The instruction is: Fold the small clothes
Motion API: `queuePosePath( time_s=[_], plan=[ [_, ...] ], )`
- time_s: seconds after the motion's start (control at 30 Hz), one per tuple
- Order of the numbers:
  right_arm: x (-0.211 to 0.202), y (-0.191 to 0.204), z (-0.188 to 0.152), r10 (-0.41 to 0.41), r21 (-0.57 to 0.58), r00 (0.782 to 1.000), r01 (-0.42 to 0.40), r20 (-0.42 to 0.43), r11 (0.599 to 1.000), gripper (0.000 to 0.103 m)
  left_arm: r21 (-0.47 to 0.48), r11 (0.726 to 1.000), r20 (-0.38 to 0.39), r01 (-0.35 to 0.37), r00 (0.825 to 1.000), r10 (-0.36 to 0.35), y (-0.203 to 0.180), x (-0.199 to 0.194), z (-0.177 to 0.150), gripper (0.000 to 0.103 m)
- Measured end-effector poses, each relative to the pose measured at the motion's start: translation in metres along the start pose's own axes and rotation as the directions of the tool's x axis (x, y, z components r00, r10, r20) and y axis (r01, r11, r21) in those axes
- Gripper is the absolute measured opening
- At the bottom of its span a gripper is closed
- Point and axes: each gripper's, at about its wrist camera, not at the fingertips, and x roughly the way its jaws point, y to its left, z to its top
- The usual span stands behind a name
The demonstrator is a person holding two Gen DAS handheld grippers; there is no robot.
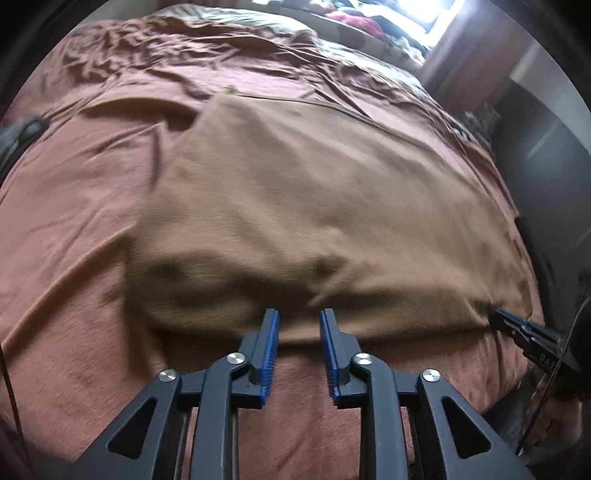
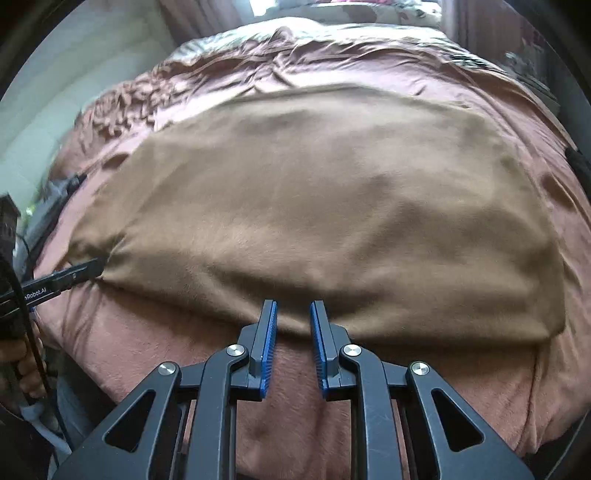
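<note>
A brown garment (image 1: 314, 184) (image 2: 314, 184) lies spread across a reddish-brown bed sheet (image 1: 74, 221) (image 2: 369, 387), its near edge slightly raised with a shadow under it. My left gripper (image 1: 299, 314) sits at that near edge with a clear gap between its blue pads; the cloth edge lies between them unpinched. In the right wrist view the left gripper (image 2: 99, 264) meets the garment near its left end. My right gripper (image 2: 293, 304) holds the near edge further right. From the left wrist view the right gripper (image 1: 495, 315) has cloth puckered into its tip.
A hand (image 2: 26, 365) grips the left tool's handle beside a black cable. A dark strap-like object (image 1: 18, 136) lies at the bed's left edge. Rumpled sheet and a pile of clothes (image 1: 362, 18) sit at the far end. Dark furniture (image 1: 554, 166) stands right of the bed.
</note>
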Motion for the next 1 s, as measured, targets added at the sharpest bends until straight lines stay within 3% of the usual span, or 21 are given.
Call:
queuePosePath(
  time_s=[0.1, 0.17, 0.2, 0.23, 0.3, 0.47, 0.63, 0.77, 0.87, 1.0],
  plan=[
    [-0.013, -0.019, -0.008, 0.033, 0.074, 0.999, -0.034, 0.024, 0.997, 0.020, -0.067, 0.998, 0.019, 0.012, 1.000, -0.011, 0.017, -0.010, -0.001, 0.040],
    [-0.021, -0.031, -0.014, 0.049, 0.126, 0.998, -0.055, 0.049, 0.990, 0.034, -0.093, 0.996, 0.030, 0.015, 0.999, -0.013, 0.024, -0.016, -0.003, 0.048],
    [-0.024, -0.037, -0.018, 0.053, 0.146, 0.997, -0.062, 0.061, 0.987, 0.051, -0.118, 0.993, 0.036, 0.023, 0.999, -0.019, 0.030, -0.019, -0.004, 0.051],
    [-0.028, -0.044, -0.022, 0.058, 0.172, 0.995, -0.071, 0.078, 0.982, 0.059, -0.131, 0.991, 0.039, 0.030, 0.999, -0.025, 0.033, -0.021, -0.004, 0.056],
    [-0.033, -0.054, -0.031, 0.069, 0.214, 0.994, -0.087, 0.089, 0.973, 0.059, -0.167, 0.984, 0.044, 0.059, 0.998, -0.053, 0.042, -0.025, -0.007, 0.062],
    [-0.045, -0.086, -0.055, 0.109, 0.343, 0.987, -0.145, 0.121, 0.928, 0.059, -0.276, 0.955, 0.057, 0.108, 0.994, -0.096, 0.060, -0.032, -0.015, 0.062],
    [-0.057, -0.113, -0.077, 0.070, 0.425, 0.986, -0.129, 0.151, 0.896, 0.059, -0.334, 0.928, 0.072, 0.166, 0.986, -0.150, 0.070, -0.031, -0.020, 0.062],
    [-0.063, -0.128, -0.093, 0.100, 0.503, 0.977, -0.184, 0.190, 0.845, 0.059, -0.422, 0.882, 0.099, 0.211, 0.977, -0.187, 0.082, -0.019, -0.022, 0.062],
    [-0.065, -0.134, -0.101, 0.108, 0.544, 0.969, -0.214, 0.220, 0.812, 0.059, -0.467, 0.850, 0.149, 0.242, 0.970, -0.194, 0.086, -0.017, -0.020, 0.062],
    [-0.066, -0.141, -0.110, 0.101, 0.606, 0.960, -0.244, 0.260, 0.757, 0.059, -0.489, 0.839, 0.185, 0.241, 0.968, -0.170, 0.085, -0.014, -0.014, 0.062]
  ],
)
